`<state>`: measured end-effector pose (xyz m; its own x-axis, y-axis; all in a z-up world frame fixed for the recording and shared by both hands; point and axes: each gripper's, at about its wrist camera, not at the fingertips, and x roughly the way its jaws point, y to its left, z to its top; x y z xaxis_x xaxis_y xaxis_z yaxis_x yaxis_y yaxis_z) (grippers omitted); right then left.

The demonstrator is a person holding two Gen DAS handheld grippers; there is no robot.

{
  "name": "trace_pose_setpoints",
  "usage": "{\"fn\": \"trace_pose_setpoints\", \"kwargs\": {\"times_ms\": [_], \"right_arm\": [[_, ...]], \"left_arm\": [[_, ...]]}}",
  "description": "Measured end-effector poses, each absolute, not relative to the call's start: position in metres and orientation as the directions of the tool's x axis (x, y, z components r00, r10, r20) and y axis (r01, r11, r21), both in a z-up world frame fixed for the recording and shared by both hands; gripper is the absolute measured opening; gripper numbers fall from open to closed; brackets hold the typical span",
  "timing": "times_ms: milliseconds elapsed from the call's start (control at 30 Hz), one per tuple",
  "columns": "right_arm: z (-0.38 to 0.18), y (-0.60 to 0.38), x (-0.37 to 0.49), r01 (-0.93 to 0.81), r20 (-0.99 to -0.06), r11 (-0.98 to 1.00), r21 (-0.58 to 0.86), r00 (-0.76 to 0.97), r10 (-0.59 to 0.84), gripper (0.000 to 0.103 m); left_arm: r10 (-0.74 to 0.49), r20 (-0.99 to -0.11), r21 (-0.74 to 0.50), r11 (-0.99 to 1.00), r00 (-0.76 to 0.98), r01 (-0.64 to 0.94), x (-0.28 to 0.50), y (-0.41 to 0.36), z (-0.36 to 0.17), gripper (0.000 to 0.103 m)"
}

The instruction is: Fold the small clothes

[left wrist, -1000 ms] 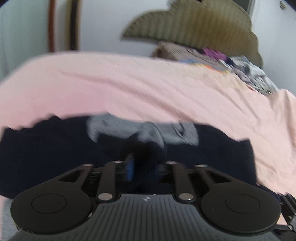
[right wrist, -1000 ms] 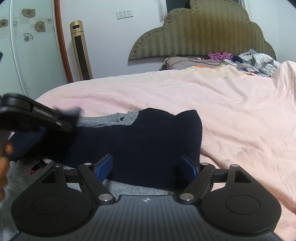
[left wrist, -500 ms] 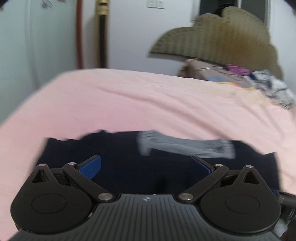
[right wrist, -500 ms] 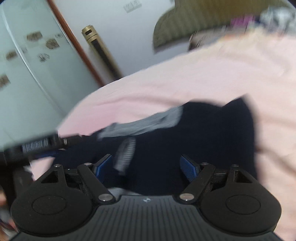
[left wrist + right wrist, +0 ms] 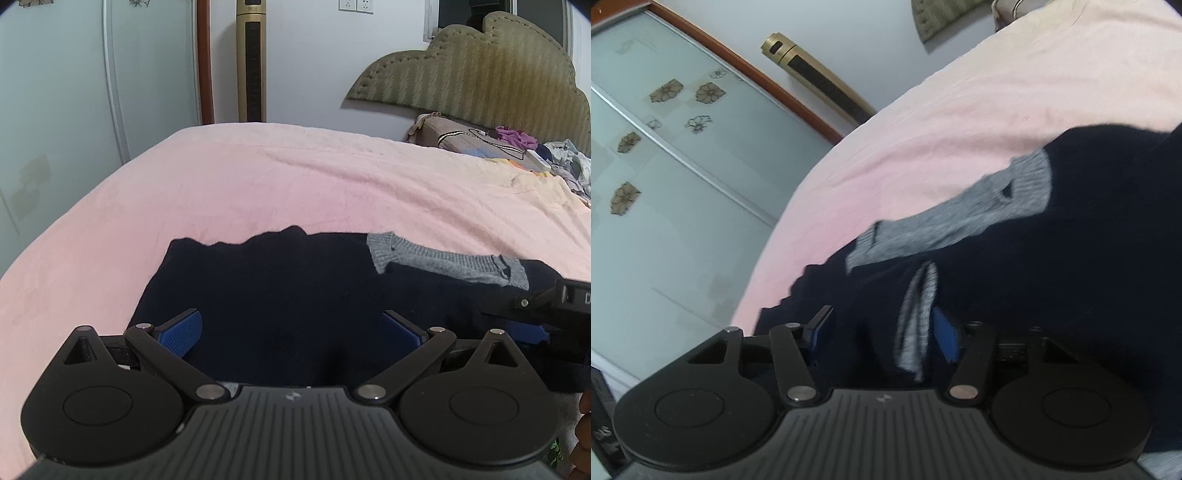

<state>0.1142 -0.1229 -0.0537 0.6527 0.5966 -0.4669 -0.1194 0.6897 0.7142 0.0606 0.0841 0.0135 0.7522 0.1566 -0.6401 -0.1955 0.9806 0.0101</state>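
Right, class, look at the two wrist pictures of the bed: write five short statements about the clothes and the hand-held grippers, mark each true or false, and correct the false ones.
1. The dark navy garment lies on a pink bedspread. True.
2. The garment's ribbed trim is red. False: it is grey.
3. The left hand-held gripper is clamped on the garment. False: its jaws stand wide open over the cloth.
4. The right hand-held gripper is closing with dark and grey cloth between its jaws. True.
5. The area by the headboard is bare. False: a heap of mixed clothes lies there.
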Motion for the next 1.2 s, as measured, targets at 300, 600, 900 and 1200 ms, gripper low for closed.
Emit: {"fn": "trace_pose_setpoints", "kwargs": {"times_ms": [300, 600, 900, 1200], "right_arm": [[-0.052, -0.119, 0.107, -0.082, -0.504, 0.745, 0.662, 0.687, 0.524, 0.012], [-0.028, -0.166, 0.065, -0.036, -0.489, 0.817, 0.576, 0.785, 0.379, 0.012], [-0.036, -0.191, 0.057, 0.031, -0.535, 0.861, 0.508, 0.795, 0.287, 0.012], [-0.044, -0.185, 0.059, 0.055, -0.562, 0.903, 0.427, 0.798, 0.218, 0.012]], "left_arm": [[0.166, -0.635, 0.04, 0.982, 0.755, -0.182, 0.053, 0.081, 0.012, 0.101], [0.132, -0.653, 0.041, 0.989, 0.746, -0.139, 0.047, 0.073, 0.002, 0.101], [0.145, -0.674, 0.03, 0.985, 0.725, -0.169, 0.048, 0.083, -0.006, 0.101], [0.133, -0.688, 0.028, 0.987, 0.713, -0.157, 0.047, 0.081, -0.009, 0.101]]}}
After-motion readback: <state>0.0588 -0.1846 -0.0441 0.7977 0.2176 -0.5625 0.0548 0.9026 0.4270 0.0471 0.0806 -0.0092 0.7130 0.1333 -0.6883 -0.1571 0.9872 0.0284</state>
